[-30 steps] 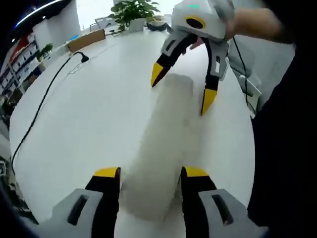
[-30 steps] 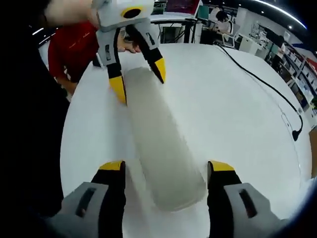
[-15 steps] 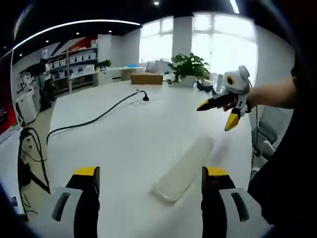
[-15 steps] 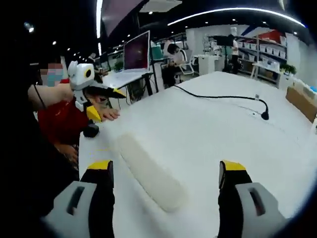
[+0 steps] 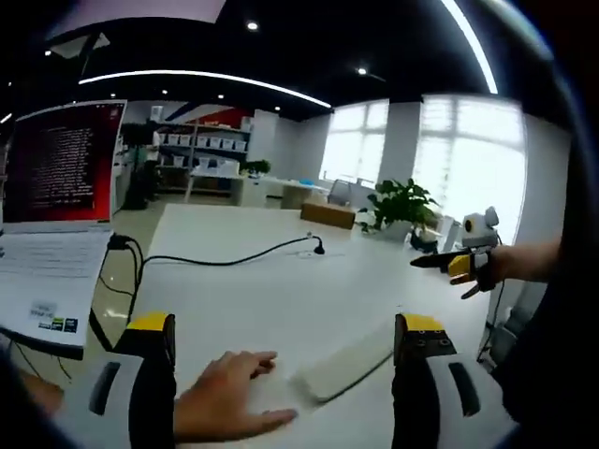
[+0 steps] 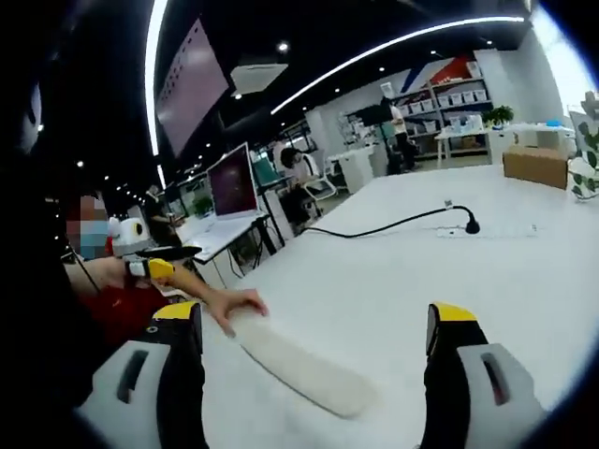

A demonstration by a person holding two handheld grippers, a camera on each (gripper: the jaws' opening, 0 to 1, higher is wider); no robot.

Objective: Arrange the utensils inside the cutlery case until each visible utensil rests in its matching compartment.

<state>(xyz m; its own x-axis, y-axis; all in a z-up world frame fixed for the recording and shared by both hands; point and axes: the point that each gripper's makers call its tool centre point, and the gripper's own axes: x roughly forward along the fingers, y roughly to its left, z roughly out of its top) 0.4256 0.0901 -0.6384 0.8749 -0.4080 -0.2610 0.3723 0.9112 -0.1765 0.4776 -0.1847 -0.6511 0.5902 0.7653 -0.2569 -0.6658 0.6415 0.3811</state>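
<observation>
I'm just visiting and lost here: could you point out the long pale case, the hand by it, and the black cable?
long pale case [image 6: 299,369], right gripper view, middle of its top.
hand [image 5: 225,393], left gripper view, back of the hand.
black cable [image 6: 388,225], right gripper view, mid-length.

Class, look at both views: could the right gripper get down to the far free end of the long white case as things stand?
Probably yes: the right gripper is open, the case lies below it, and a hand rests only on the other end.

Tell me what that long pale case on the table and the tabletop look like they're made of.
The cutlery case looks like frosted, translucent plastic: milky, matte, with rounded ends; it is closed and its contents are hidden. The table looks like smooth white laminate with a faint sheen, though that is uncertain.
</observation>
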